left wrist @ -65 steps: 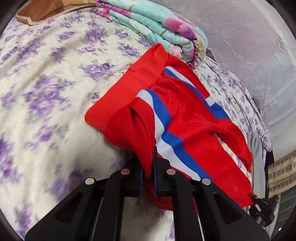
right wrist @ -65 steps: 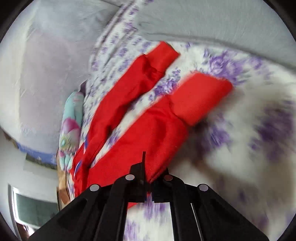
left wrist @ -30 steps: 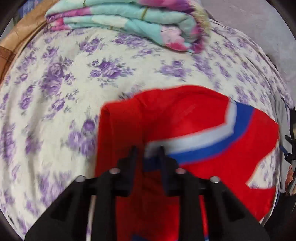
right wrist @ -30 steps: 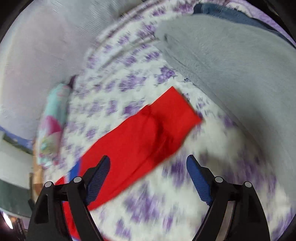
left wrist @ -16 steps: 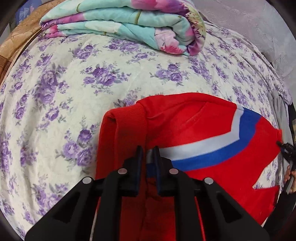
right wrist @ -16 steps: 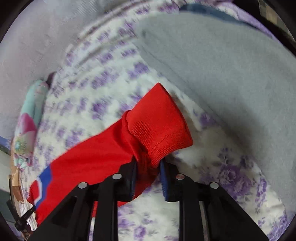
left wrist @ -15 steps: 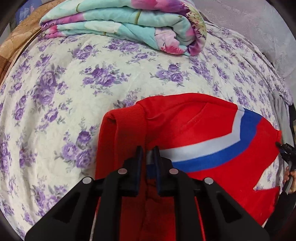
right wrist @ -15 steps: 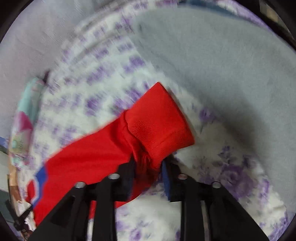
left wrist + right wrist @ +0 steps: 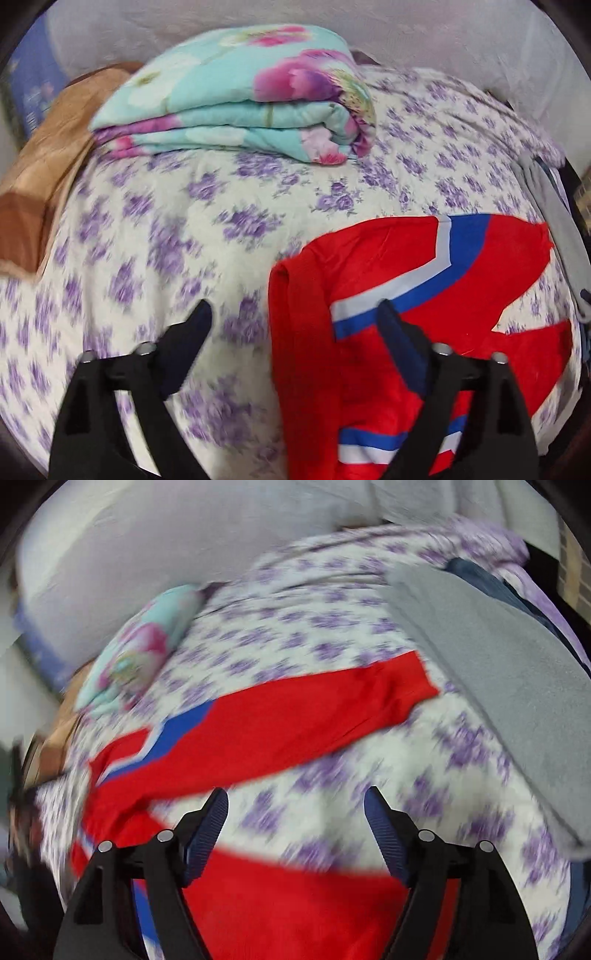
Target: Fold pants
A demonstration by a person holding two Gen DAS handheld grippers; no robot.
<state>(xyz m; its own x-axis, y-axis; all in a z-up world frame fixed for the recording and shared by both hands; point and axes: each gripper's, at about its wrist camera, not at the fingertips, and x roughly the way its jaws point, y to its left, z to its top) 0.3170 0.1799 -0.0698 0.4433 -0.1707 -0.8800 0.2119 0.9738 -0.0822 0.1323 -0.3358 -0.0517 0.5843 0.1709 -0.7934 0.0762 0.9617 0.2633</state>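
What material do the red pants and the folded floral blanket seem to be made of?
The red pants look like a soft, matte knit, maybe fleece or jersey: the waistband shows fine ribbing and the cloth creases gently. The folded floral blanket seems a thin padded quilt, perhaps cotton or polyester: its layers are puffy with rounded edges and a smooth printed face. Neither fibre can be confirmed.

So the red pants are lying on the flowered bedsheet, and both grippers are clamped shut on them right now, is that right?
Not quite. The red pants do lie on the flowered bedsheet, but both grippers are open and hold nothing. The left wrist view shows the left gripper spread wide over the waistband; the right wrist view shows the right gripper open too.
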